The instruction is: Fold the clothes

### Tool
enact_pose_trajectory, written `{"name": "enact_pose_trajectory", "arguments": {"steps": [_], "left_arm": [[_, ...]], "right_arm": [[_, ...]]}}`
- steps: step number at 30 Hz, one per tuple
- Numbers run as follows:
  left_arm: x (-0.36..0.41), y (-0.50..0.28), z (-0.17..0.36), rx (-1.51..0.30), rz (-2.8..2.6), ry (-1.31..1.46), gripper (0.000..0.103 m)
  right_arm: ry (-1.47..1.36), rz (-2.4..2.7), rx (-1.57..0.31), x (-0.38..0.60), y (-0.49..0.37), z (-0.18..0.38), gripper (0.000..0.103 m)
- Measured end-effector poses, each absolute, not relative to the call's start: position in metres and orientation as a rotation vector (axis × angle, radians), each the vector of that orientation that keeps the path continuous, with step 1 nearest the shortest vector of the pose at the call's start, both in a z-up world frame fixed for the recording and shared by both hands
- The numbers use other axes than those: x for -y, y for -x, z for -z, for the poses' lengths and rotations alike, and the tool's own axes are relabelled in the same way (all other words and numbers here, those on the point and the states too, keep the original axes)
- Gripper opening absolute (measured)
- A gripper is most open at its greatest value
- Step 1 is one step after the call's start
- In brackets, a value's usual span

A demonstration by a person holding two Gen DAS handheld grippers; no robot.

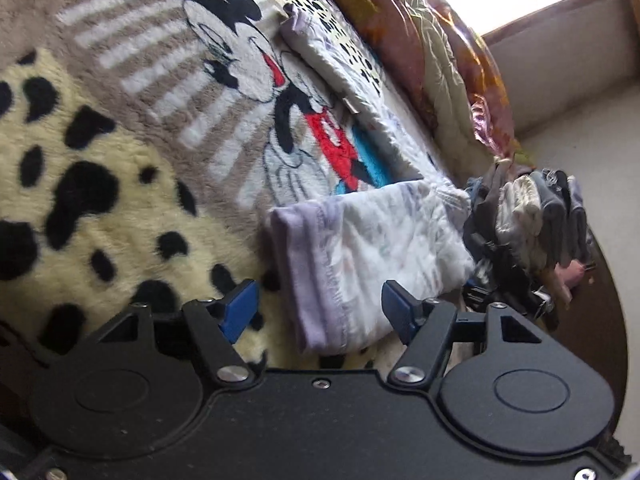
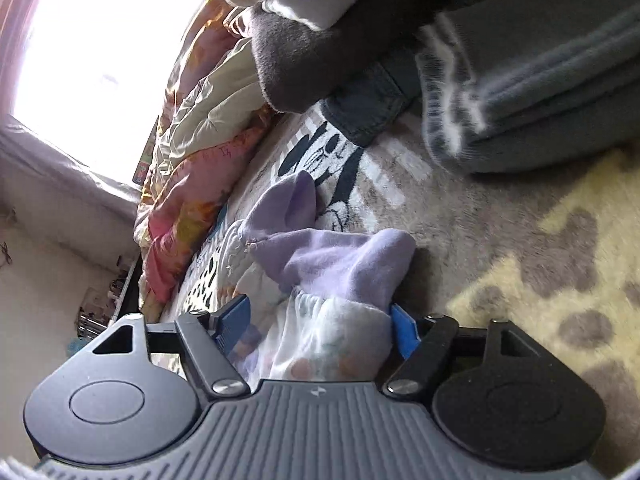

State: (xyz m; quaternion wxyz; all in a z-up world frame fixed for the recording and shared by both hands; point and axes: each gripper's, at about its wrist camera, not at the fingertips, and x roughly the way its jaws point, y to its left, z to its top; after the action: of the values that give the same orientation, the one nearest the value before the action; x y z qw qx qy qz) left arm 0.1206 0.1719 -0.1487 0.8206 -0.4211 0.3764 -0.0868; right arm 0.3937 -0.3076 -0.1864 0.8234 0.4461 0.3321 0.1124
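A white printed garment with lilac trim lies folded on the cartoon fleece blanket; a long part of it stretches away toward the quilt. My left gripper stands open around the folded lilac-edged end, with a gap at the left pad. In the right wrist view the same garment bunches up with its lilac cuffs raised. My right gripper straddles the bunched cloth, open, and its right pad is against the cloth's edge.
A heap of folded grey and white clothes sits at the blanket's right edge. A stack of grey folded pieces lies just beyond the right gripper. A crumpled floral quilt lines the far side under a bright window.
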Motion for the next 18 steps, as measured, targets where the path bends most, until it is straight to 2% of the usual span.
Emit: {"name": "enact_pose_trajectory", "arguments": {"steps": [1,2,4,9,12,18], "left_arm": [[-0.169,-0.123,0.15,-0.795,0.187,0.89,0.035],[-0.166,-0.126,0.151,-0.788,0.186,0.881,0.029],[-0.164,-0.131,0.154,-0.77,0.175,0.864,0.01],[-0.19,-0.127,0.132,-0.598,0.168,0.9,0.006],[-0.218,-0.126,0.113,-0.537,0.153,0.931,0.006],[-0.266,-0.129,0.106,-0.526,0.093,0.99,0.006]], "right_arm": [[-0.951,-0.241,-0.716,0.305,-0.395,0.188,0.037],[-0.958,-0.244,-0.726,0.305,-0.395,0.191,0.03],[-0.952,-0.25,-0.694,0.304,-0.389,0.189,0.026],[-0.937,-0.222,-0.619,0.313,-0.358,0.167,0.019],[-0.885,-0.227,-0.644,0.309,-0.336,0.148,0.019],[-0.881,-0.223,-0.714,0.298,-0.271,0.151,0.019]]}}
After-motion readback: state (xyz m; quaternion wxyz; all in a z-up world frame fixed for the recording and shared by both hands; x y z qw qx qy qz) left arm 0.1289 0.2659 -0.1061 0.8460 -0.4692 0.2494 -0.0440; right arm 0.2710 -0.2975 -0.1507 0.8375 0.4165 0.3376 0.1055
